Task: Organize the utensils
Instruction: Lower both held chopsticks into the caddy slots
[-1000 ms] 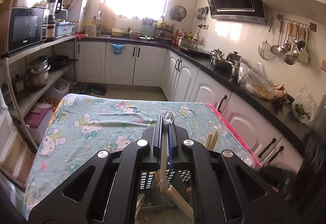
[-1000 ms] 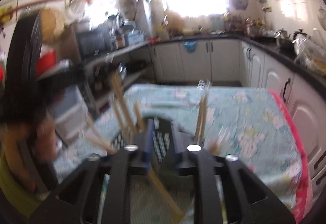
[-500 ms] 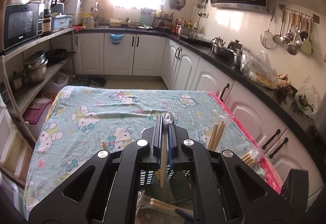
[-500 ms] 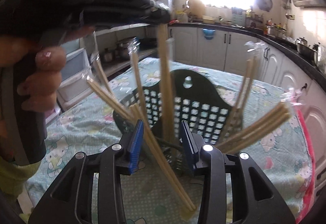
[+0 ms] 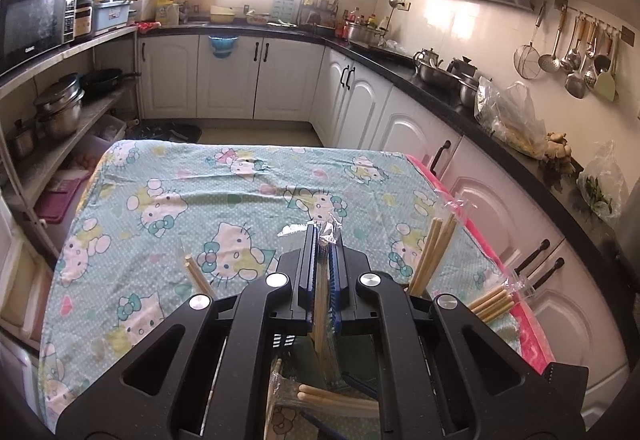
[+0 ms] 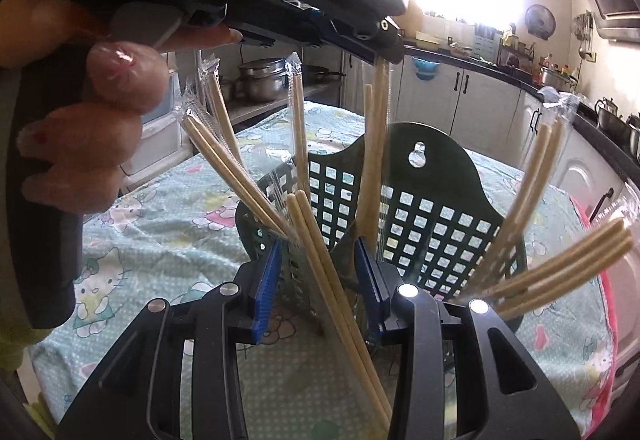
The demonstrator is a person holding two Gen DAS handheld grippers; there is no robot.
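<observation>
In my right wrist view, low centre, my right gripper (image 6: 316, 280) stands wide, blue pads apart, nothing pinched. One wrapped chopstick pair (image 6: 340, 296) runs down between its fingers toward the bottom edge, and I cannot tell whether it touches either pad. Just past the fingertips is the dark green basket (image 6: 436, 215), a lattice holder with a tall back and a hanging hole, standing on the cartoon-print cloth (image 6: 160, 215). Wrapped chopsticks fan out of it: some lean to the upper left (image 6: 232, 167), some to the right (image 6: 528, 191), and one bundle (image 6: 568, 260) sticks out almost flat toward the right edge.

Above the basket, from the upper left, comes my left gripper (image 6: 386, 53), with the left hand (image 6: 92, 127) around its grip. It is clamped on a wrapped pair (image 6: 374, 159) that hangs nearly upright, its lower end inside the basket.

In my left wrist view the jaws are narrow at centre frame, with that pair (image 5: 322, 304) and its crinkled plastic pinched between them. Below, through the gripper frame, more chopsticks (image 5: 336, 396) lie at the bottom of the picture. Others poke up at centre left (image 5: 198, 276) and centre right (image 5: 434, 256).

Beyond the cloth are white cabinets (image 5: 264, 75), and a microwave (image 5: 34, 19) at upper left.
</observation>
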